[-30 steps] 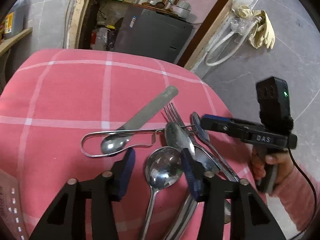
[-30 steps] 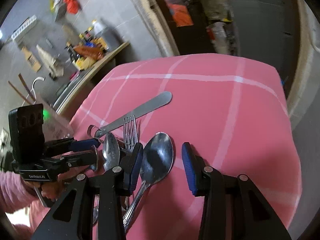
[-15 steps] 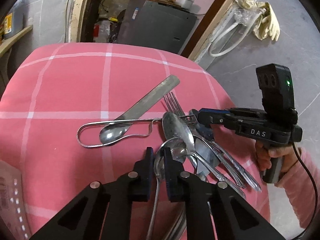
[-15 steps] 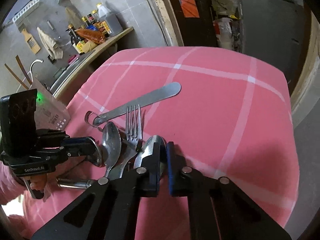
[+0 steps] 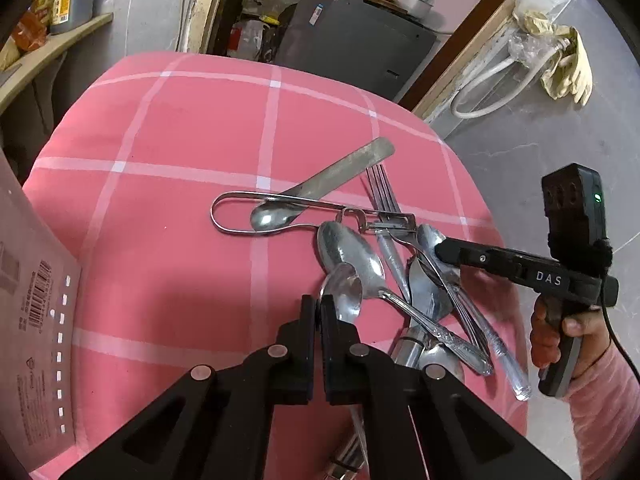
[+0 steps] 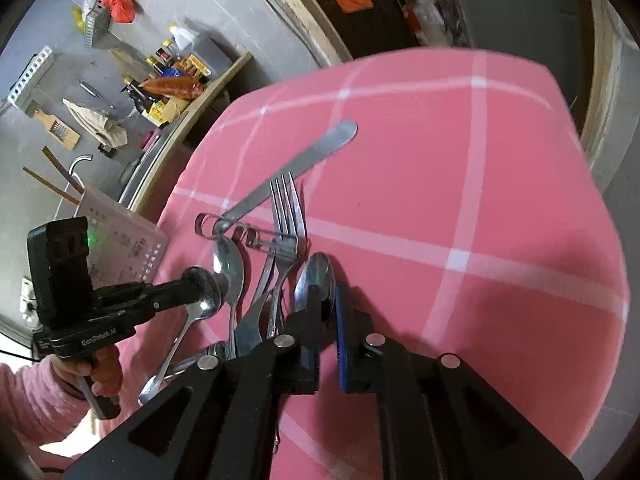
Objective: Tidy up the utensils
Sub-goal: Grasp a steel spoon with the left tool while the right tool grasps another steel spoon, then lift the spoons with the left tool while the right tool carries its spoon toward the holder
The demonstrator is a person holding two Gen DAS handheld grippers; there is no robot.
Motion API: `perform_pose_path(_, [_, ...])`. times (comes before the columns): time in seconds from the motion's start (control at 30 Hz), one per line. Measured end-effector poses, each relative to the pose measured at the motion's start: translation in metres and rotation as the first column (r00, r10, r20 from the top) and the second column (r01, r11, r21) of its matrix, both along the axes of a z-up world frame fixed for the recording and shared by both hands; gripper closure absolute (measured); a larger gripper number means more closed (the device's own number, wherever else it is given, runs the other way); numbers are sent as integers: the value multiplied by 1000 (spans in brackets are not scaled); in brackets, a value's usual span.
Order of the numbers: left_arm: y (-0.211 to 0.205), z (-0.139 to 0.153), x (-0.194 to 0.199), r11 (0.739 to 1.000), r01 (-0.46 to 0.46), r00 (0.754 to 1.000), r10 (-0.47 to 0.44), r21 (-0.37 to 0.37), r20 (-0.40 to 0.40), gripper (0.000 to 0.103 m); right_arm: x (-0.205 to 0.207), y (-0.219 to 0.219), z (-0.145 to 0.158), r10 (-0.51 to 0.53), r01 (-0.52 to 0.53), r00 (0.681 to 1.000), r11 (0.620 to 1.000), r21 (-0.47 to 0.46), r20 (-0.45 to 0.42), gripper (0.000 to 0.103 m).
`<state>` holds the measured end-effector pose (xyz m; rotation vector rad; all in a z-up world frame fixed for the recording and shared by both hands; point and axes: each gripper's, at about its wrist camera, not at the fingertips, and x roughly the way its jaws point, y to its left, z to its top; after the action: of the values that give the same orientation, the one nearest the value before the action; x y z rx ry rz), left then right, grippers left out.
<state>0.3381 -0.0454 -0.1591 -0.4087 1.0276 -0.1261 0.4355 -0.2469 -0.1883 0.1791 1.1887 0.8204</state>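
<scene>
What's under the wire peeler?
A spoon bowl shows through the wire peeler's loop, and a flat handle runs out beneath its upper wire. The fork's tines emerge past the blade head; the fork's neck under that head is covered.

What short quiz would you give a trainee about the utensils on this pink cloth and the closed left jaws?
1. True or false: the knife lies on a white plate.
2. Multiple choice: the left gripper has its jaws shut on the rim of
A. a spoon
B. a ladle
C. a chopstick
3. Short answer: what lies inside the wire loop of the peeler?

Key:
1. False; it lies on the pink cloth.
2. A.
3. The bowl of a small spoon.
</scene>
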Motion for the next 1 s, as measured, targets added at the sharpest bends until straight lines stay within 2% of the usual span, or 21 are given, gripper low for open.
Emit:
perform_pose_path(0.23, [-3,4,1,1000,22,1000,-23,18,4,100,2,11,-7,19,-18,998,1000,17,-57,98])
perform_pose_path(0.43, [-11,26,-9,998,26,998,-30,65,64,100,-15,5,16,-19,19,1000,1000,-7,-1,101])
perform_pose_path(0.57, [-17,47,-22,995,26,990,-38,96,132,100,-31,-13,39,-108,107,993,994,22,48,101])
perform_pose_path(0.7, [-18,70,-40,995,9,976,-31,103,216,100,-54,-32,65,-237,229,964,970,77,118,101])
perform_pose_path(0.83, [-10,96,-58,996,-17,954,-12,93,301,100,-81,-38,99,-338,313,916,939,141,217,101])
perform_pose_path(0.93, [2,121,-68,997,-40,931,11,72,364,100,-101,-30,133,-390,339,869,918,207,305,101])
perform_pose_path(1.0, [13,138,-76,996,-56,913,24,66,407,100,-116,-15,160,-415,341,825,907,248,383,101])
